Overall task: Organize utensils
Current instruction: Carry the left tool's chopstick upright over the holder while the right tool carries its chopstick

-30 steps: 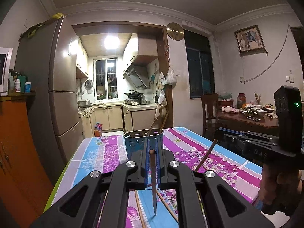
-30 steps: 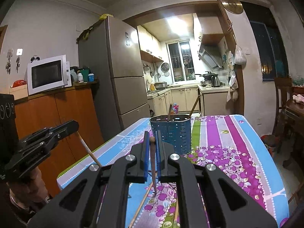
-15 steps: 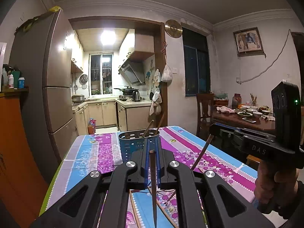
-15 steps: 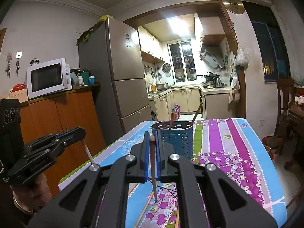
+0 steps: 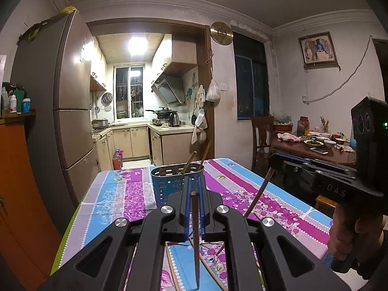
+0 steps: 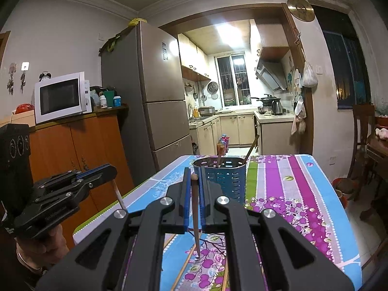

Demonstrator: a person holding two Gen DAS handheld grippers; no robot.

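**A:** Blue perforated plastic, that utensil holder [image 5: 176, 184] standing on the striped floral tablecloth [image 5: 254, 194]. It is the thing everything else should be placed by. How far along would you say the sorting is?

**B:** Partway, I judge. Two brown sticks [image 5: 197, 157], chopsticks by the look of them, already lean out of the holder's top toward its right rim. What else sits inside, the mesh wall hides.

**A:** And what is left?

**B:** Two in hand, plus several loose chopsticks [image 6: 185, 266] lying on the cloth on the near side of the holder, under the grippers. I cannot count them; the gripper bodies cover most.

**A:** The hands, then?

**B:** The left gripper [image 5: 194, 191] is pinched tight on a dark chopstick [image 5: 195, 237], which hangs nearly upright, its lower tip close to the cloth, just short of the holder. The right gripper [image 6: 194, 181] is clamped the same way on its own chopstick [image 6: 196, 218], tip down, touching or almost touching the cloth, again on the near side of the holder. Each is high up its stick, near the top end.

**A:** So neither has gone in.

**B:** Not yet. Both held sticks need to be lifted above the holder's rim and dropped in, then the loose ones fetched.
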